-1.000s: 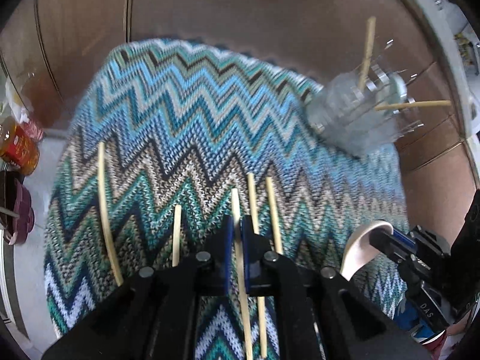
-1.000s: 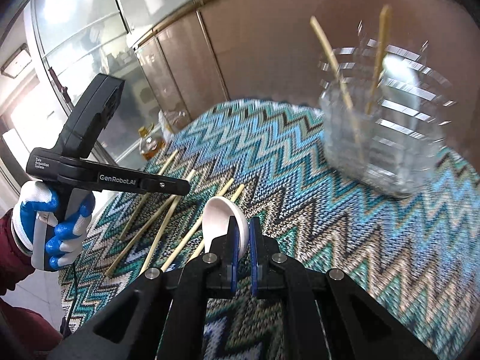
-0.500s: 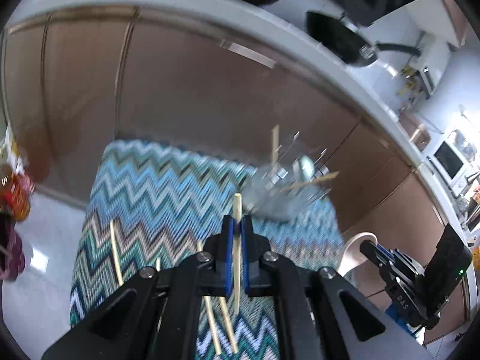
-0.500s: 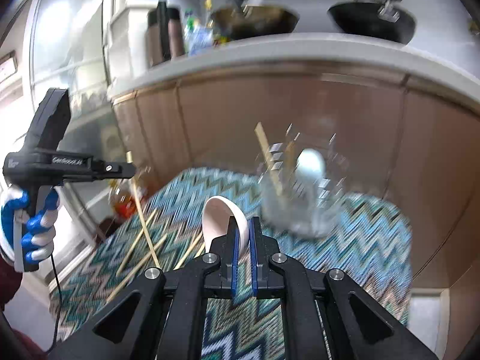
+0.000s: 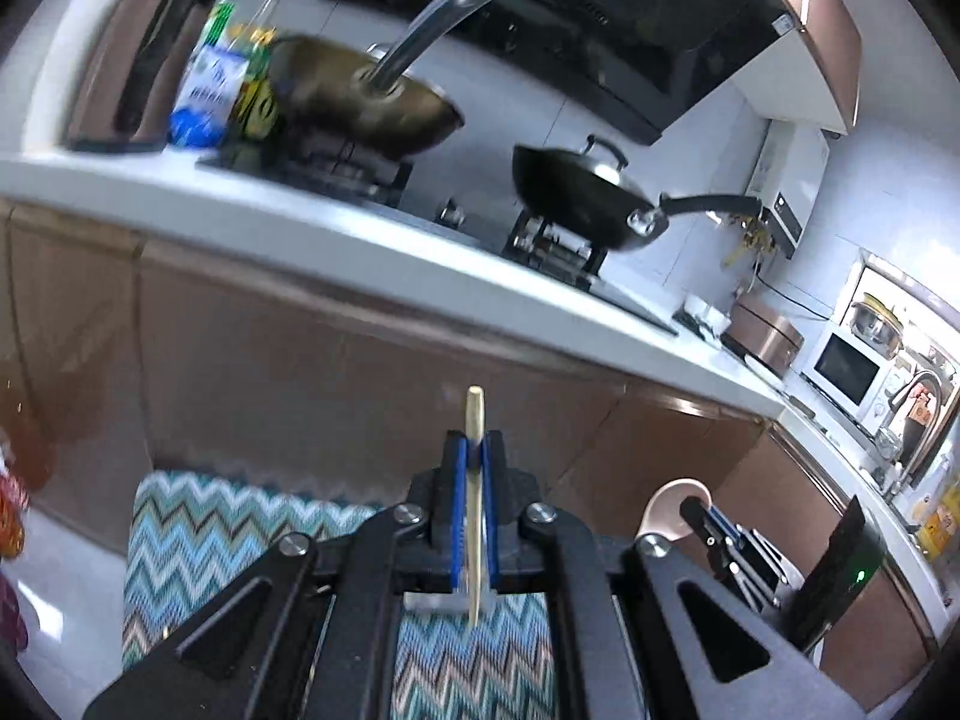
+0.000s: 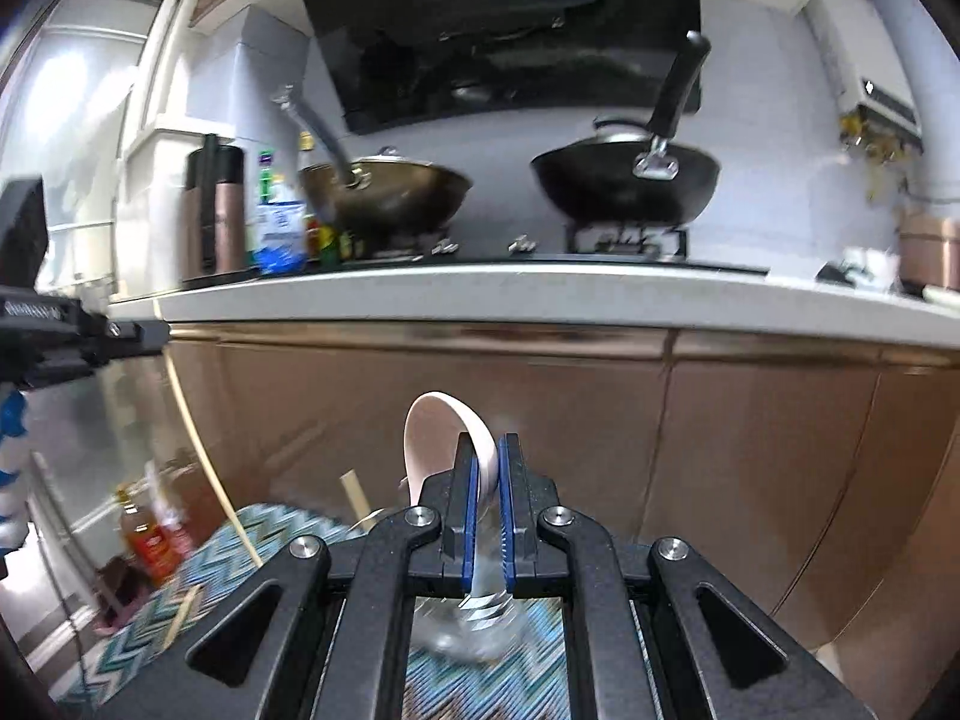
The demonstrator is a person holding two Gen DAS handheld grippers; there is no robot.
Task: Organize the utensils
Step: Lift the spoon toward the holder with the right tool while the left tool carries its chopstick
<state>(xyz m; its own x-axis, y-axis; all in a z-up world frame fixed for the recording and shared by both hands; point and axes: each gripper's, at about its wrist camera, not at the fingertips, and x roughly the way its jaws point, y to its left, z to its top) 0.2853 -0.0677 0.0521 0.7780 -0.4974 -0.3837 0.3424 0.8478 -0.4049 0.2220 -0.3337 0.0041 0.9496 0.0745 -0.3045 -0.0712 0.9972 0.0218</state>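
My left gripper (image 5: 474, 450) is shut on a bamboo chopstick (image 5: 474, 414) whose tip sticks out past the blue pads; it is held well above the zigzag cloth (image 5: 198, 528). In the right wrist view that chopstick (image 6: 198, 438) hangs slanted below the left gripper (image 6: 157, 333). My right gripper (image 6: 487, 450) is shut on a pale spoon (image 6: 438, 432), bowl upward, and also shows at the right of the left wrist view (image 5: 696, 507). The clear utensil holder (image 6: 474, 630) is blurred under the right fingers, with a chopstick (image 6: 355, 492) standing in it.
Brown cabinet doors (image 6: 750, 450) and a white counter edge (image 6: 540, 294) stand behind the cloth. Two woks (image 6: 624, 180) sit on the stove. A loose chopstick (image 6: 183, 618) lies on the cloth (image 6: 240, 546). An oil bottle (image 6: 144, 540) stands on the floor at the left.
Both grippers have risen and tipped upward, so the views swing from the cloth to the counter and stove. The left one lifted a chopstick off the cloth; the right still carries the spoon.
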